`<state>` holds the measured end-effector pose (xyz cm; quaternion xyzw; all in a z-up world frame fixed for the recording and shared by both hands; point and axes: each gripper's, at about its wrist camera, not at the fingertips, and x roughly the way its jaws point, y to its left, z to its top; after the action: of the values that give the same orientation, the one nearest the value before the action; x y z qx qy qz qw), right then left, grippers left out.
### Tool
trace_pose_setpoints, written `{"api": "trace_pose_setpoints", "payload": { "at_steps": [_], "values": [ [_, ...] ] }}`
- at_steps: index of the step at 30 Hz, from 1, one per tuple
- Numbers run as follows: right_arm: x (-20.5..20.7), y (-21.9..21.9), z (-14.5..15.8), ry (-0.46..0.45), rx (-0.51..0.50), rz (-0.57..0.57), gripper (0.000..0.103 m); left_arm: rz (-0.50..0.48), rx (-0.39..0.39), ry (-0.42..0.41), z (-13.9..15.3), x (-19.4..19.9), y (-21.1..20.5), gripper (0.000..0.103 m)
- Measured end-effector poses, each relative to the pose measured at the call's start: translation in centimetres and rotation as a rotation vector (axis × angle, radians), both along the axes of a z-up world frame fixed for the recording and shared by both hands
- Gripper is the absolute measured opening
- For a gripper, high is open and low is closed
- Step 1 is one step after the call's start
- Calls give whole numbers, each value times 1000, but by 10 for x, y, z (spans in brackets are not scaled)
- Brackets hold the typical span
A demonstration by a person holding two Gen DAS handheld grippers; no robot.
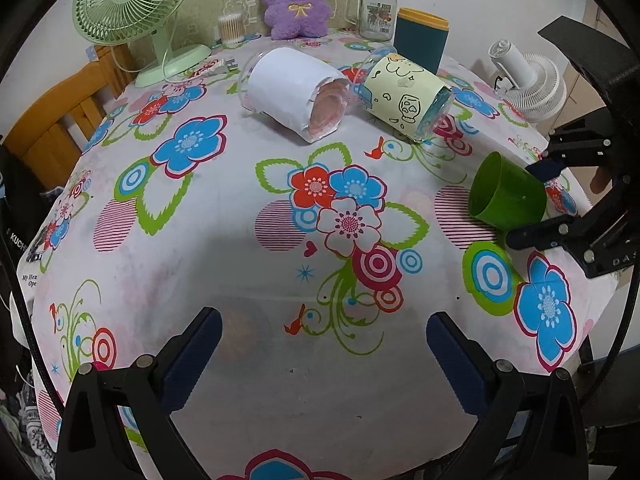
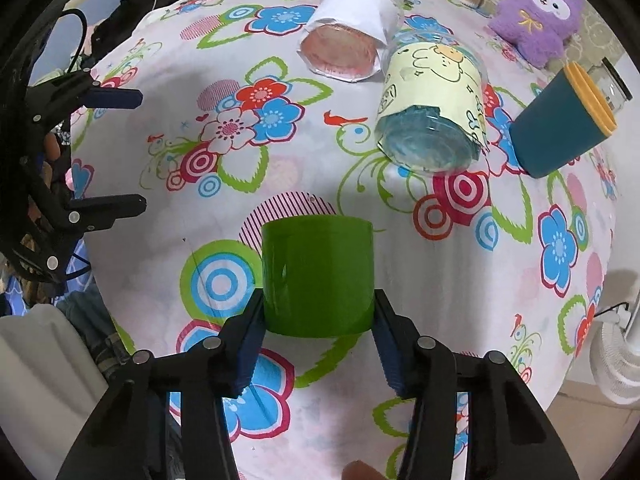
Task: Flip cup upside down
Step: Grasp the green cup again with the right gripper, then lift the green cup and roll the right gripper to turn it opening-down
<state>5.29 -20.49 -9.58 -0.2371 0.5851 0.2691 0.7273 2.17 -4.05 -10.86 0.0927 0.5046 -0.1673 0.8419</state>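
A green plastic cup (image 2: 318, 276) is held between the two blue pads of my right gripper (image 2: 318, 312), which is shut on its base end. In the left wrist view the same cup (image 1: 506, 196) is tilted on its side just above the table, its open mouth facing left, with the right gripper (image 1: 536, 204) around it. My left gripper (image 1: 324, 344) is open and empty over the near part of the flowered tablecloth (image 1: 224, 264). It also shows at the left edge of the right wrist view (image 2: 128, 148).
Two paper-wrapped clear cups lie on their sides: a white one (image 1: 294, 94) and a yellow cartoon one (image 1: 406, 96). A teal cup with a yellow rim (image 1: 420, 38), a glass jar (image 1: 376, 10), a purple plush (image 1: 294, 0), cotton swabs and a green fan (image 1: 132, 4) stand at the back. A white fan (image 1: 528, 80) stands off the right side.
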Motion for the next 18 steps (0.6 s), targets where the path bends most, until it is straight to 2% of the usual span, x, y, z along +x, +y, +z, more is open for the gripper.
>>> {"api": "trace_pose_setpoints", "payload": {
  "at_steps": [5, 9, 14, 18],
  "values": [
    [-3, 3, 5, 2, -76, 32, 53, 3, -9, -1, 0, 0, 1, 103],
    [-10, 14, 14, 41, -281, 152, 53, -9, -10, -4, 0, 0, -1, 103],
    [-18, 25, 11, 180, -588, 310, 53, -24, -25, -7, -1, 1, -3, 103],
    [-27, 28, 5, 264, -748, 378, 53, -38, -21, -10, -5, -1, -6, 103]
  ]
}}
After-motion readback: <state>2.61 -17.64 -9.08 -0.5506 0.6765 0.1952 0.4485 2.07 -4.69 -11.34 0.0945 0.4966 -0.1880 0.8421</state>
